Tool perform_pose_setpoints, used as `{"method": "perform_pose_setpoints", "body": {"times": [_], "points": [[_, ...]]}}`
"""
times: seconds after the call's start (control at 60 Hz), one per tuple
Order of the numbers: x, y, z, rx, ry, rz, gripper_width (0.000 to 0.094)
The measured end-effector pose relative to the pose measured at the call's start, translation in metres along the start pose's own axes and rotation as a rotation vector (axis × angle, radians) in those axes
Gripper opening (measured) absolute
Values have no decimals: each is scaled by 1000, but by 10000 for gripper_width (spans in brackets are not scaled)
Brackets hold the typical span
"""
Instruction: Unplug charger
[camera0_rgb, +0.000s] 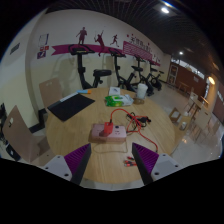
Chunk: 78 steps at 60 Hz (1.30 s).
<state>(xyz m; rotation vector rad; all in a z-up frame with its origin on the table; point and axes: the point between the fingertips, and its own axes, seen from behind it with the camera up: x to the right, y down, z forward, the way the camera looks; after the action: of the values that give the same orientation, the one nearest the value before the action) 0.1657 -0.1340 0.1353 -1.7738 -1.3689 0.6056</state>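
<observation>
A white power strip (108, 131) lies on the round wooden table (70, 130), just ahead of my fingers. A red-orange charger (104, 128) sits plugged into it, with red cables (137, 121) trailing to the right. My gripper (112, 162) is open and empty, its purple pads (78, 157) spread wide on either side. Nothing stands between the fingers. The strip is a short way beyond the fingertips.
A small red item (129, 160) lies on the table near the right finger. Green and white packs (119, 99) and a white bottle (142, 90) stand at the table's far side. Chairs (18, 130) flank the table; exercise machines (90, 65) line the far wall.
</observation>
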Motion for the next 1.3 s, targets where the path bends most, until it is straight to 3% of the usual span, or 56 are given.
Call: {"method": "perform_pose_setpoints", "body": {"times": [0.333, 0.8, 0.85, 0.917, 1.0, 1.017, 1.05, 1.117, 1.217, 1.3], "points": [[-19, -9, 115, 130, -24, 39, 862], [-30, -32, 228, 160, -75, 62, 848], [-30, -34, 229, 165, -74, 64, 820], [-29, -33, 233, 158, -74, 74, 717], [-17, -31, 237, 170, -21, 53, 270], [-21, -32, 237, 170, -36, 52, 290], [-21, -34, 238, 169, -38, 29, 196], [-20, -38, 233, 150, -75, 91, 180], [39, -113, 186, 338, 36, 122, 168], [69, -130, 173, 308, 26, 180, 170]]}}
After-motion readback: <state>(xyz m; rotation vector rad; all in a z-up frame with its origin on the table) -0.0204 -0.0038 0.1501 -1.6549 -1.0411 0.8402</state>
